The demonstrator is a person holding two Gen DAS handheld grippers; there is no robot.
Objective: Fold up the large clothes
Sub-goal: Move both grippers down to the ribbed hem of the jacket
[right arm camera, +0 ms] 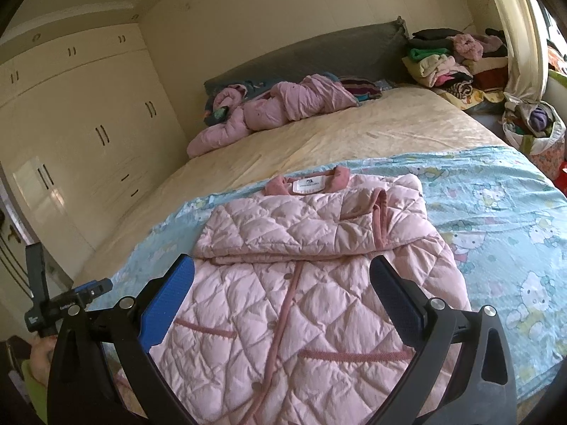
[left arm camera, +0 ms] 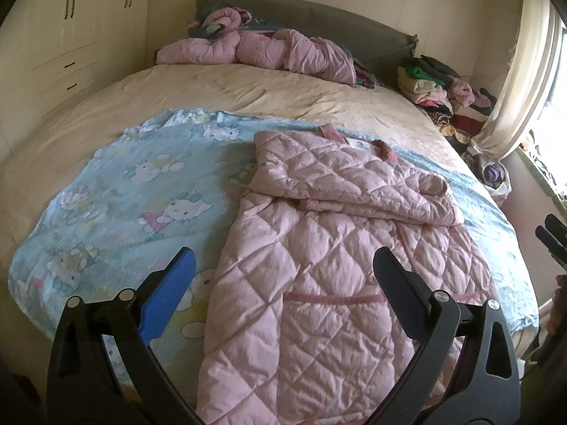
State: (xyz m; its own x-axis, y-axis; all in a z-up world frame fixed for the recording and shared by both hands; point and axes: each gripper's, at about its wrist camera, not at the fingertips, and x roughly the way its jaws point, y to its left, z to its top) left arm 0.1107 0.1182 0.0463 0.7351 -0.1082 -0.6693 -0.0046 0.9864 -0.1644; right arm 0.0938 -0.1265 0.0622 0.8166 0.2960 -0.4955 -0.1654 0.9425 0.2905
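— While both grippers hang above the bed [left arm camera: 248, 85], where does the coat lie?

— The pink quilted coat [right arm camera: 301, 283] lies on the blue cartoon blanket [right arm camera: 496, 205], its sleeves folded across the chest, collar toward the headboard [right arm camera: 319, 53].

— And the fingers?

— The left gripper [left arm camera: 283, 283] and the right gripper [right arm camera: 283, 287] are both spread wide and hold nothing.

A bed [right arm camera: 319, 141] covered by a cream sheet is seen. A blue cartoon-print blanket [right arm camera: 496, 212] is spread over its near end, with a pink quilted coat [right arm camera: 301, 283] laid on it. Crumpled pink bedding [right arm camera: 276, 106] is heaped by the headboard.
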